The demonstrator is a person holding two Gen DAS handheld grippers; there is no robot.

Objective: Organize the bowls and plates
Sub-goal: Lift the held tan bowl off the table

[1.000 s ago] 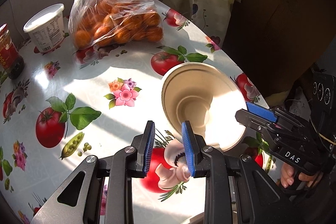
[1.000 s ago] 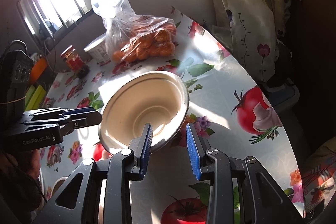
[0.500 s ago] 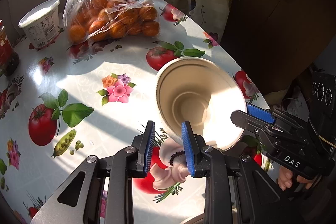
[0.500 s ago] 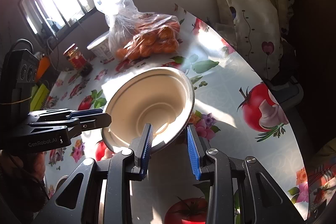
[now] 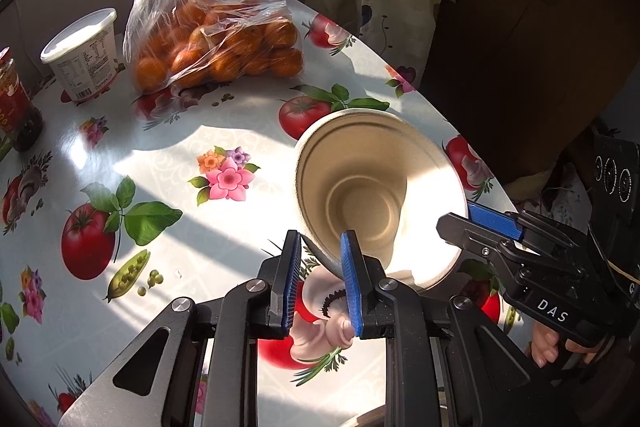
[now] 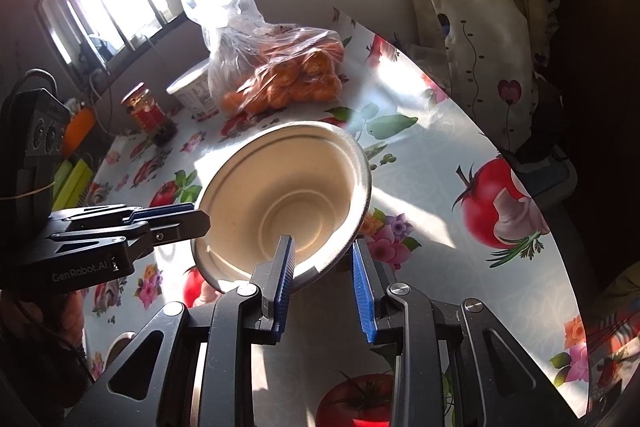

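Closing on the beige bowl [image 5: 380,195] from two sides, rim passing between both sets of jaws. Left gripper [image 5: 320,279] narrowing on the near-left rim, right gripper [image 6: 322,279] narrowing on the opposite rim; firm pad contact impossible to confirm. Bowl tilting above the tablecloth [image 5: 160,155], beyond the fingertips. Sitting farther ahead: bag of oranges [image 5: 216,43], white tub [image 5: 82,53], red jar [image 5: 16,103].

Left gripper [image 5: 320,267] and right gripper [image 6: 323,263] closing, angled down.
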